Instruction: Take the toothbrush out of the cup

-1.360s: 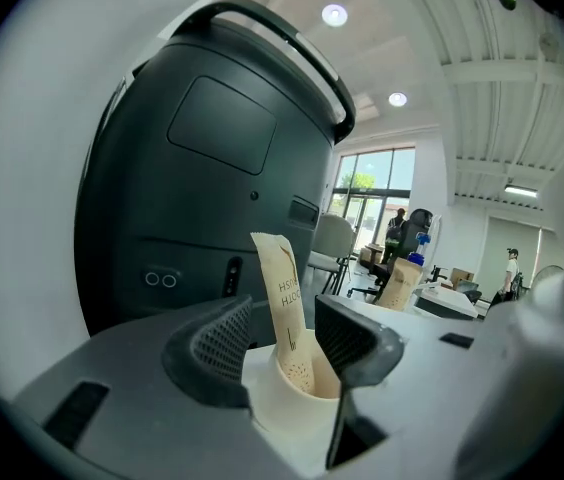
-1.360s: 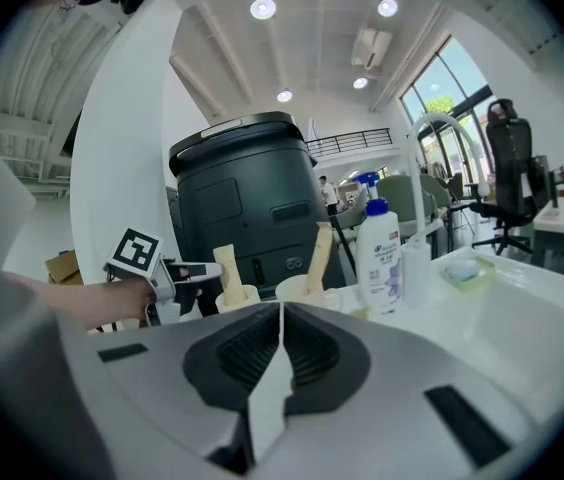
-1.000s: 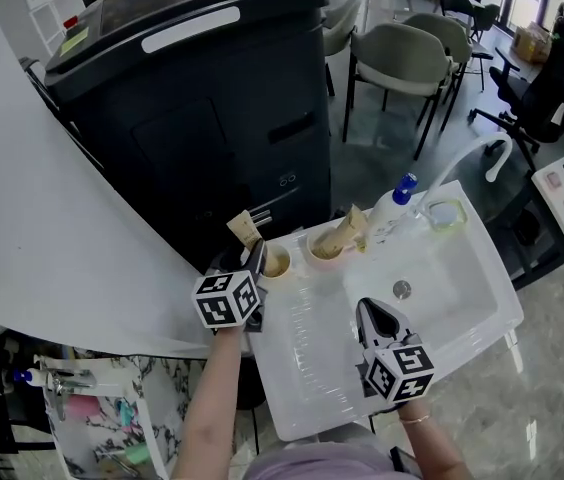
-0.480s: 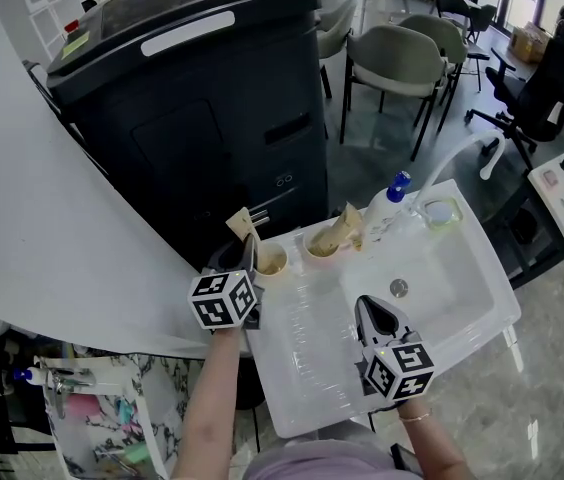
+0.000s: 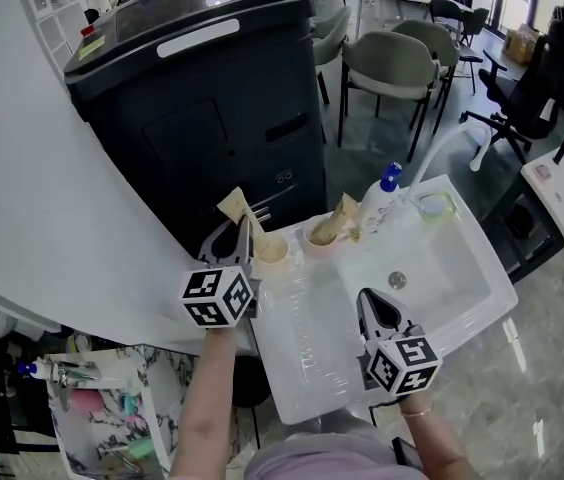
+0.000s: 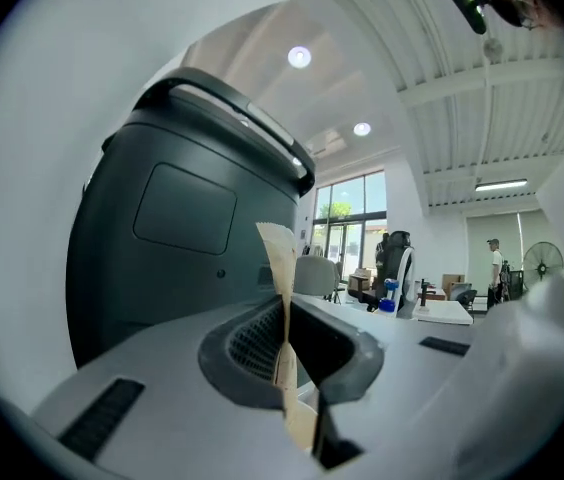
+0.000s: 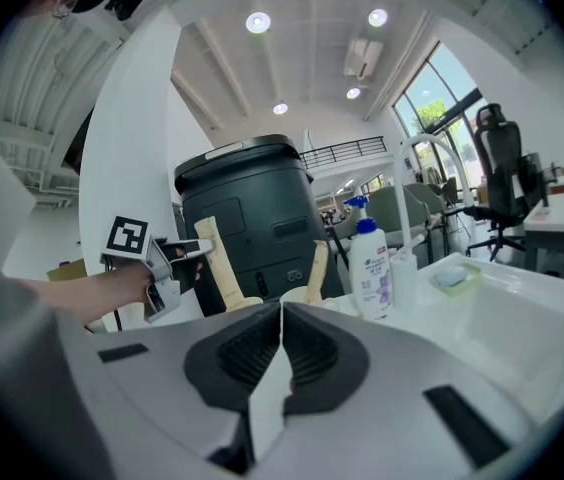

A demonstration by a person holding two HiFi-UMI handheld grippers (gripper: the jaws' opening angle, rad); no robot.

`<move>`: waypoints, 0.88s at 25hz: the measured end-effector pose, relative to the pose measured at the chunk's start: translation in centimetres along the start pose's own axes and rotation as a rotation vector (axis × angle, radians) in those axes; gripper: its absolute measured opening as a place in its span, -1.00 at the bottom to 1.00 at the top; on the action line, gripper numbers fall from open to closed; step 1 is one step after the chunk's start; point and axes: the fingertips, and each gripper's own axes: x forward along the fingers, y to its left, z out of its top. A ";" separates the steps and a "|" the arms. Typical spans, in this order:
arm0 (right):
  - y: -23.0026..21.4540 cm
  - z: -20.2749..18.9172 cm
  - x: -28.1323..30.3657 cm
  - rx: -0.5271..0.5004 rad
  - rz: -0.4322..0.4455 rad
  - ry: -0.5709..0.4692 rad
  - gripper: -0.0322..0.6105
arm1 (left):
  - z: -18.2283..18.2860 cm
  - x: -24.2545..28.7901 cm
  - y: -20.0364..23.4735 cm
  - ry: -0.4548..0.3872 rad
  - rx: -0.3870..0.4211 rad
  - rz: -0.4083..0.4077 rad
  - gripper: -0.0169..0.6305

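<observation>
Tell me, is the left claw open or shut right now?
Shut, on the toothbrush. The left gripper view shows the left claw with both pads pressed against the tan handle standing between them.

The toothbrush [image 5: 235, 211] looked matt and pale tan, either wood or paper-wrapped; which one was unclear. The left hand-held gripper [image 6: 284, 343] had smooth, matt grey plastic jaws with dark ribbed pads. The washbasin [image 5: 462, 280] was glossy white, the bin [image 5: 202, 98] dark matt plastic with a shinier lid, and the pump bottle [image 5: 375, 203] smooth white plastic.
</observation>
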 end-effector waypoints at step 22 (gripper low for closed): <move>0.6 -1.2 -9.2 0.036 -0.131 -0.080 -0.88 | -0.9 -8.4 -11.9 0.003 0.235 -0.328 -0.92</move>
